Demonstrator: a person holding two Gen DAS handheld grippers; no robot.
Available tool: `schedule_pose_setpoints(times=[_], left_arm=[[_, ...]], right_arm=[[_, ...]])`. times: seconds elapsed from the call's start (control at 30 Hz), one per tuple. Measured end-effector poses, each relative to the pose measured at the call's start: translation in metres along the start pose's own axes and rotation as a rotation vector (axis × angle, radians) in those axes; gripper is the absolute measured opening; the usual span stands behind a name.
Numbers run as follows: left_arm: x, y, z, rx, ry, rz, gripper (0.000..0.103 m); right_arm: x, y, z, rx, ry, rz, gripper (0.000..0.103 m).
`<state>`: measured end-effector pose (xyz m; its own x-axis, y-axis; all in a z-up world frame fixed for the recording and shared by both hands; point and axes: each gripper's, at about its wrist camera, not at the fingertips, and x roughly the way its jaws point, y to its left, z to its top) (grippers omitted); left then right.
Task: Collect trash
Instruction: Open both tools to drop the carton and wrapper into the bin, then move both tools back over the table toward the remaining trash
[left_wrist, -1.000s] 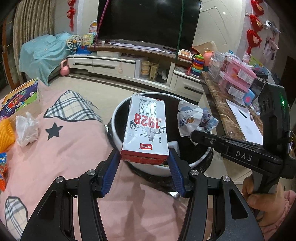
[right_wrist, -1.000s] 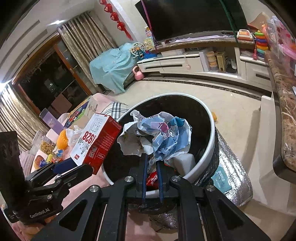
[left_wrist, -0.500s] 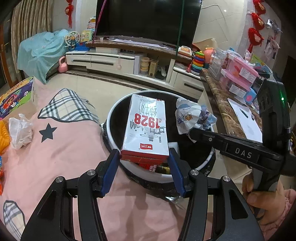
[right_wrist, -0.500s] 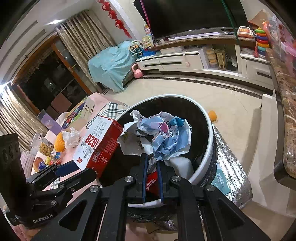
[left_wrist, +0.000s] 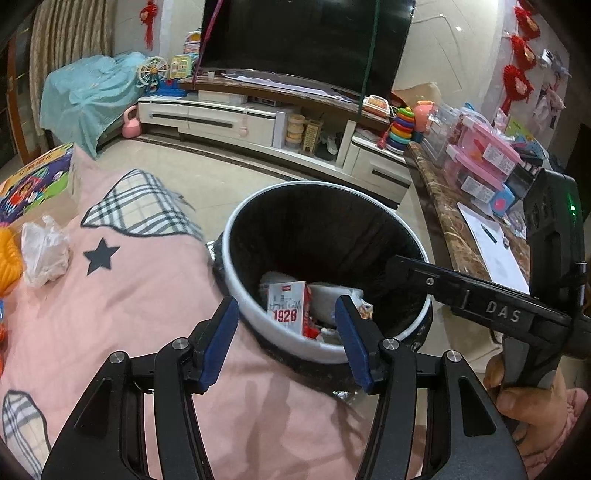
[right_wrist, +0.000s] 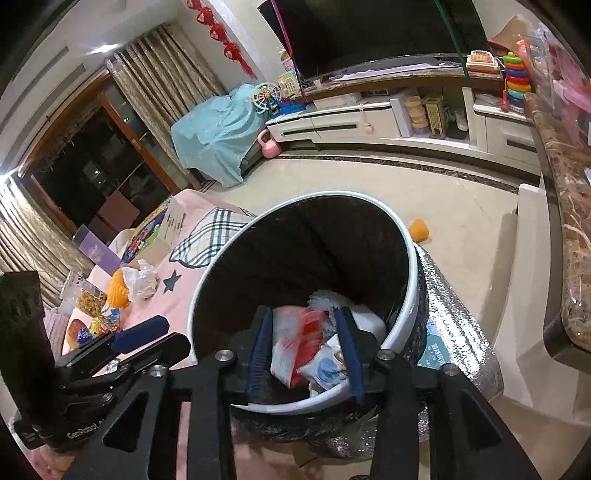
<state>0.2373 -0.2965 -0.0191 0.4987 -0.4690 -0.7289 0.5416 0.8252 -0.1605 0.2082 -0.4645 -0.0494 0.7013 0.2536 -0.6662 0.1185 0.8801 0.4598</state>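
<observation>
A round trash bin (left_wrist: 236, 236) with a white rim and black liner stands by the pink blanket; it also shows in the right wrist view (right_wrist: 412, 258). The red-and-white "1928" carton (left_wrist: 288, 308) lies inside it among other trash. A crumpled blue-and-white wrapper (right_wrist: 325, 365) and red-white plastic (right_wrist: 299, 339) lie in the bin too. My left gripper (left_wrist: 288, 339) is open and empty over the bin's near rim. My right gripper (right_wrist: 304, 350) is open and empty above the bin. A crumpled white tissue (left_wrist: 44, 251) lies on the blanket at the left.
The pink blanket (left_wrist: 147, 295) holds an orange item (left_wrist: 7, 258), a colourful box (left_wrist: 33, 181) and snack packets (right_wrist: 88, 302). A marble counter (left_wrist: 447, 206) with papers and toy boxes runs along the right. A TV stand (left_wrist: 229, 114) is behind. An orange piece (right_wrist: 419, 229) lies on the floor.
My left gripper opened and the 1928 carton dropped into the bin. My right gripper opened and the blue-and-white wrapper fell in too.
</observation>
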Motion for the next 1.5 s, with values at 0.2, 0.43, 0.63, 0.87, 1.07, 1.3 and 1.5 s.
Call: schedule_pose_setpoints(times=[0.2, 0.43, 0.63, 0.87, 1.07, 1.3, 1.5], left_arm=[[-0.02, 0.022, -0.019, -0.061, -0.024, 0.018, 0.061], [-0.042, 0.049, -0.045, -0.153, -0.035, 0.04, 0.065], [-0.061, 0.074, -0.071, -0.213, -0.04, 0.077, 0.067], [-0.087, 0.11, -0.1, -0.279, -0.056, 0.123, 0.069], [-0.106, 0.145, -0.123, -0.374, -0.076, 0.168, 0.072], [-0.127, 0.179, -0.147, -0.446, -0.095, 0.21, 0.073], [-0.139, 0.204, -0.163, -0.498, -0.099, 0.24, 0.074]], right_arm=[[-0.008, 0.016, -0.007, -0.022, -0.026, 0.013, 0.065], [-0.018, 0.048, -0.022, -0.057, -0.067, 0.043, 0.088], [-0.013, 0.076, -0.041, -0.092, -0.052, 0.08, 0.091], [0.001, 0.107, -0.063, -0.121, -0.013, 0.12, 0.092], [0.011, 0.131, -0.075, -0.14, 0.017, 0.142, 0.096], [0.025, 0.159, -0.087, -0.159, 0.052, 0.189, 0.099], [0.037, 0.18, -0.094, -0.19, 0.069, 0.203, 0.099]])
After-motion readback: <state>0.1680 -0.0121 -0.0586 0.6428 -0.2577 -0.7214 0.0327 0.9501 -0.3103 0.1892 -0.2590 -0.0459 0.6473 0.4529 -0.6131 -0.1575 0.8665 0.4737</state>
